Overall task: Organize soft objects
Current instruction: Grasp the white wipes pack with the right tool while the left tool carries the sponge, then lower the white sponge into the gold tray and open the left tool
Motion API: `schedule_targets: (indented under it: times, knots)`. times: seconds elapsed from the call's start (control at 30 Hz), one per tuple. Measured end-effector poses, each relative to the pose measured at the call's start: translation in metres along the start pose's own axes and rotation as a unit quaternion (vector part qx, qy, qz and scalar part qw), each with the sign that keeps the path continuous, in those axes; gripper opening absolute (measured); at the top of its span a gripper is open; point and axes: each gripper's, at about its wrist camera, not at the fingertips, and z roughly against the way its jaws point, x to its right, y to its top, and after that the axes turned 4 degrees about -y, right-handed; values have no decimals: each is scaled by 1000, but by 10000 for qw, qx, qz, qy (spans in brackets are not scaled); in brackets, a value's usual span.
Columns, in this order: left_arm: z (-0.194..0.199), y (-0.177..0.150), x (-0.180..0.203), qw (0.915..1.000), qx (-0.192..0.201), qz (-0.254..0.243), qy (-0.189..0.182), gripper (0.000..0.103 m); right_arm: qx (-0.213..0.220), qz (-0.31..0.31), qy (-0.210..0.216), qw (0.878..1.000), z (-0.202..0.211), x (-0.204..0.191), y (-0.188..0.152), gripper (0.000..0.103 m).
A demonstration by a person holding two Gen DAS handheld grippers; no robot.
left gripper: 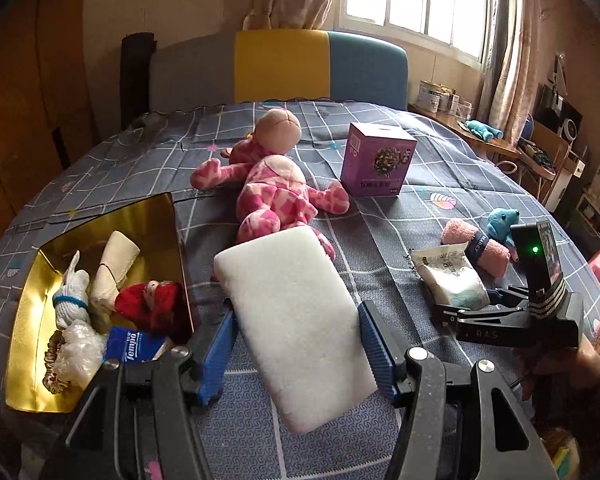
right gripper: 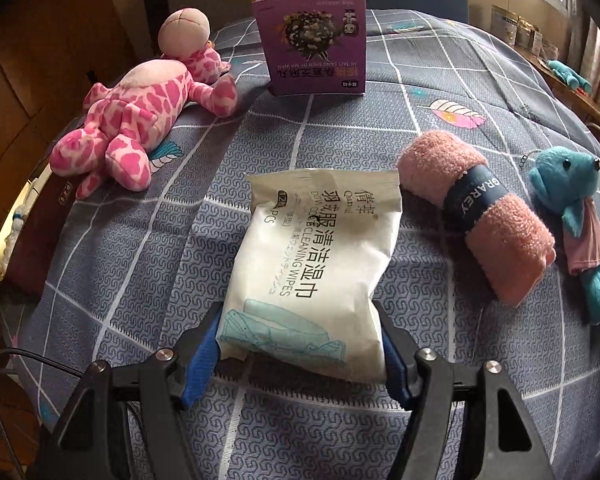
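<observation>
Left wrist view showed the left claw (left gripper: 296, 344) clamped on a white rectangular foam block (left gripper: 296, 320), beside the gold-lined box (left gripper: 32, 360) (already partly filled). Right claw (right gripper: 300, 356) stood apart around the white wipes packet (right gripper: 312, 264); plush toys remained on the bed (right gripper: 140, 248).

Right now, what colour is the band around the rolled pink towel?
Dark navy with pale lettering, wrapped around the middle of the rolled pink towel; the right wrist view shows the band best.
</observation>
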Motion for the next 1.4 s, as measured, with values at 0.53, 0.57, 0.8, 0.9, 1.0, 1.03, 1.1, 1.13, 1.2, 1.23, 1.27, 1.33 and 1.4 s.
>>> schedule_targets:
  times: [0.53,0.57,0.8,0.9,1.0,1.03,1.1,1.13,1.2,1.23,1.27,1.33,1.4]
  knots:
    - [16,-11,-47,9964,95,528,651,61,421,-153,-267,9986,1,-6,-9,71]
    - [17,-12,-53,9959,101,582,685,61,439,-160,-275,9985,2,-6,-10,71]
    - [30,-16,-109,9879,149,1314,813,61,535,-143,-311,9980,2,-8,-13,71]
    - [34,-20,-147,9794,149,1793,912,61,549,-136,-325,9979,3,-8,-14,71]
    - [37,-27,-186,9673,131,2358,927,61,571,-142,-325,9977,3,-8,-14,71]
    - [36,-30,-198,9624,110,2575,855,61,578,-149,-323,9977,3,-8,-14,71]
    - [32,-35,-218,9516,47,2999,670,61,583,-155,-322,9977,3,-8,-14,71]
    - [29,-37,-224,9470,2,3152,613,61,587,-159,-321,9976,3,-8,-14,71]
    - [21,-38,-231,9433,-59,3264,602,62,590,-159,-317,9976,3,-7,-14,71]
    - [14,-36,-232,9439,-136,3234,647,62,588,-161,-316,9976,3,-7,-14,71]
    - [7,-35,-233,9437,-218,3221,729,63,586,-160,-314,9977,3,-7,-14,71]
    - [-9,-32,-233,9477,-409,3080,730,66,592,-167,-311,9976,3,-8,-15,71]
    - [-25,-31,-233,9492,-623,2948,910,71,596,-168,-313,9976,3,-8,-15,71]
